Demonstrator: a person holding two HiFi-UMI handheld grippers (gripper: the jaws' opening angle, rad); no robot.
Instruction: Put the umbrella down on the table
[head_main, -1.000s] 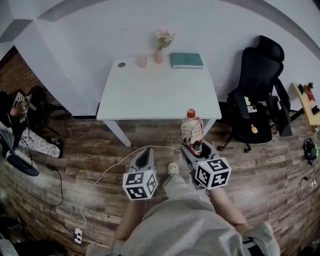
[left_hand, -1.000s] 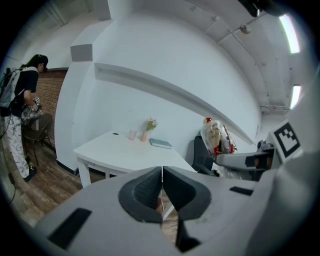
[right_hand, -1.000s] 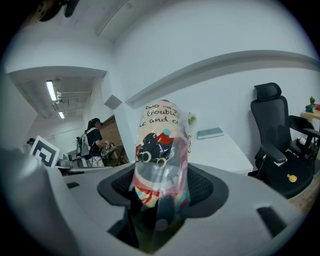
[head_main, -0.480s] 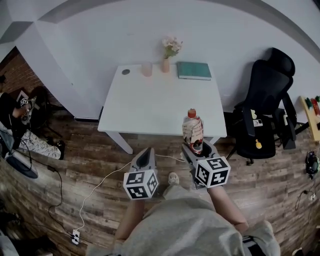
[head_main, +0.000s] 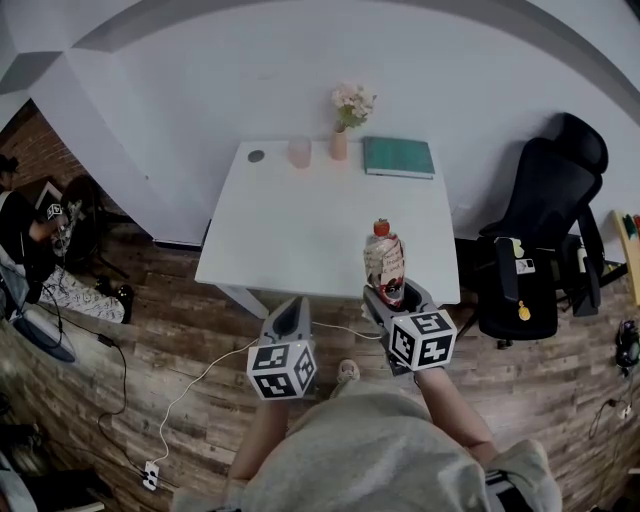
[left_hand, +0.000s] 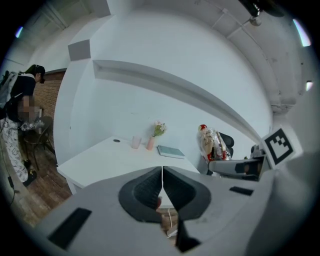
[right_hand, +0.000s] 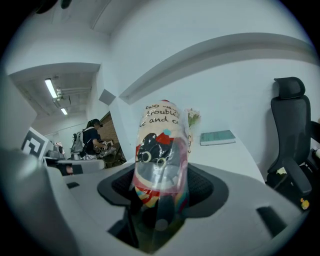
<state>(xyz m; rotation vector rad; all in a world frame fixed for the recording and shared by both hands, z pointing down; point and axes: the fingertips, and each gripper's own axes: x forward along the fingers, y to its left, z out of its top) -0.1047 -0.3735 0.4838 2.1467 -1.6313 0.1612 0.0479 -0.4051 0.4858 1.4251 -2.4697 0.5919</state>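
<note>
A folded umbrella (head_main: 384, 260) in a clear printed sleeve with a red tip stands upright in my right gripper (head_main: 391, 293), which is shut on its lower end. It hangs over the front right edge of the white table (head_main: 300, 225). In the right gripper view the umbrella (right_hand: 161, 155) fills the middle, with a cartoon print on its sleeve. My left gripper (head_main: 291, 318) is shut and empty, low over the floor before the table. The left gripper view shows its jaws (left_hand: 161, 187) pressed together and the umbrella (left_hand: 209, 142) off to the right.
At the table's far edge stand a pink cup (head_main: 299, 152), a small vase of flowers (head_main: 343, 125) and a green book (head_main: 398, 158). A black office chair (head_main: 545, 235) is at the right. A white cable (head_main: 200, 380) runs over the wooden floor. A person (head_main: 30, 225) sits far left.
The view has moved toward the table: it sits closer and lower in the picture. The umbrella, held by the right gripper, now overlaps the table's front edge. The left gripper keeps its place.
</note>
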